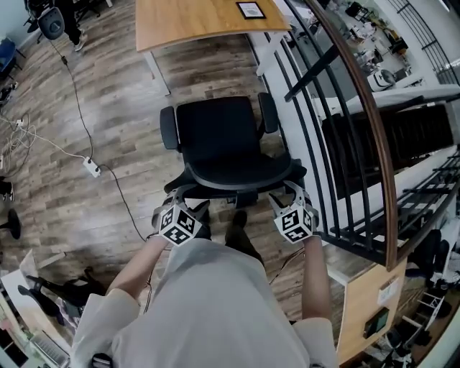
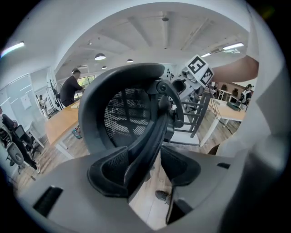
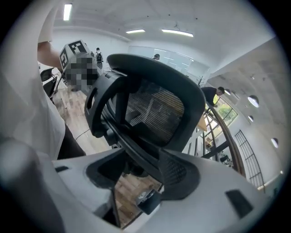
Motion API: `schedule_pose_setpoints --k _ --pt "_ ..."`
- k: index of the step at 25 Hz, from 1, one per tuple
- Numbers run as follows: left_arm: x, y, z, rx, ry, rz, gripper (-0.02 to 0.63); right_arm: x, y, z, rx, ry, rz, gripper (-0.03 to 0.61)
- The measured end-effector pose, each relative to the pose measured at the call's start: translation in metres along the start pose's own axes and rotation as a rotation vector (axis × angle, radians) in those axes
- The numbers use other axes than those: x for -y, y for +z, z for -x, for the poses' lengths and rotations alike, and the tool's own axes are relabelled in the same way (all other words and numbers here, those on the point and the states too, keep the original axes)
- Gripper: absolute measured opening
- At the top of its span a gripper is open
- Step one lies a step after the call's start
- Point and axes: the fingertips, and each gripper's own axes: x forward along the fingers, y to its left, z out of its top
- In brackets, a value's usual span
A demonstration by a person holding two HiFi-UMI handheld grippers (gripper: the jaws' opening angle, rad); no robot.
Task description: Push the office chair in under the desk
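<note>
White power strip (image 1: 92, 167), cable (image 1: 75, 97), black railing (image 1: 374, 122), perhaps stairs (image 1: 417, 136) beyond

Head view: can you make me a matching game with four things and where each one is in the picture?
Things:
1. office chair
2. desk
3. power strip
4. railing

Places in the head view:
A. on the left side
B. in the middle
C. at the top edge
D. down the right side

Right pairs: 1-B, 2-C, 3-A, 4-D
</note>
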Motion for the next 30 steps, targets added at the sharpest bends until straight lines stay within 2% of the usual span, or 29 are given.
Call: schedule_pose_setpoints --k 5,8,13,15,23,30 --pt "0.002 -0.004 -0.007 -0.064 0.073 -0.020 0.225 -0.001 -0.009 -0.014 -0.021 0.071 0.138 0.215" --pt "0.006 -0.008 -0.010 -0.122 0.086 -0.066 0.225 -0.002 -0.013 -0.020 -0.036 0.098 0.217 0.215" --pt "0.006 -0.018 -0.020 -0.197 0.125 -0.144 0.225 0.001 -0.019 -0.031 -0.067 0.109 0.319 0.215" --pt "0.003 -0.021 -0.023 -0.219 0.143 -0.168 0.203 0.004 -0.023 -0.036 -0.081 0.101 0.358 0.215" --pt "-0.001 -0.020 -0.025 -0.229 0.149 -0.165 0.201 0.008 -0.022 -0.043 -0.043 0.088 0.389 0.215" --pt "-0.005 -0.013 -0.032 -0.229 0.178 -0.154 0.210 0.018 -0.023 -0.047 -0.037 0.118 0.390 0.215"
